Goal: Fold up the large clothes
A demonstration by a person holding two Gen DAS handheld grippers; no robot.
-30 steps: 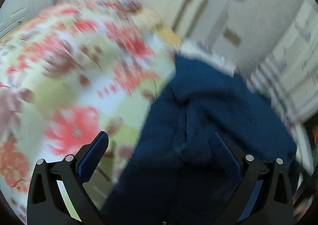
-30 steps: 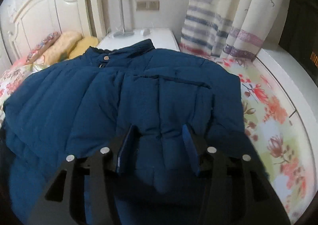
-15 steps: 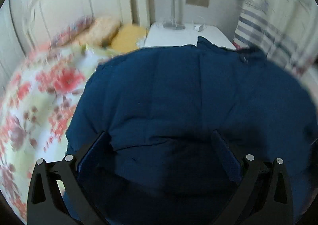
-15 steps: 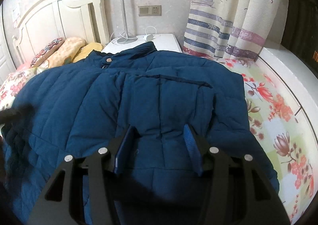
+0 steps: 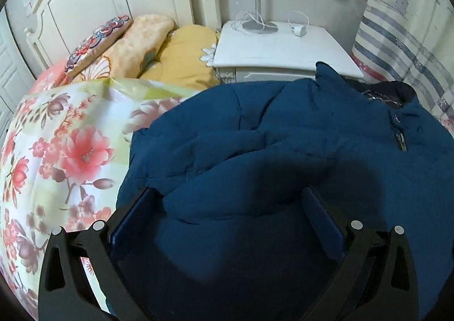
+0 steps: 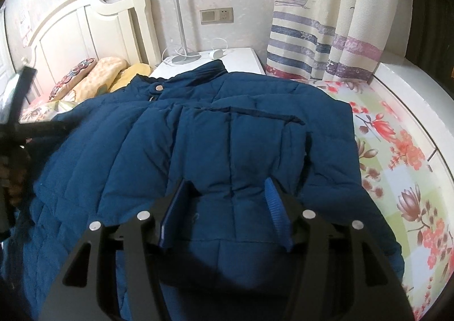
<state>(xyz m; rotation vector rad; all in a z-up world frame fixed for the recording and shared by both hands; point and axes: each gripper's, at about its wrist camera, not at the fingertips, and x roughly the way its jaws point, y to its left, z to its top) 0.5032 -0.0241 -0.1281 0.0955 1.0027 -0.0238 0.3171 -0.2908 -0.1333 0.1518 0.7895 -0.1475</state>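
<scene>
**Left gripper swings in over the jacket**

Swinging in from the floral bedspread point(image 5: 65, 150), the left gripper point(image 5: 227, 221) now hangs over the jacket point(image 6: 227, 136) with jaws wide and empty. The right gripper point(image 6: 227, 207) has just been opening, jaws straddling a quilted ridge without pinching it.

The jacket lies spread on the bed, sleeves apparently tucked in. The next fold likely needs both jaws on the hem.

Only the left view shows the zipper pull point(image 5: 403, 145); only the right shows the chest pocket point(image 6: 255, 115).
</scene>
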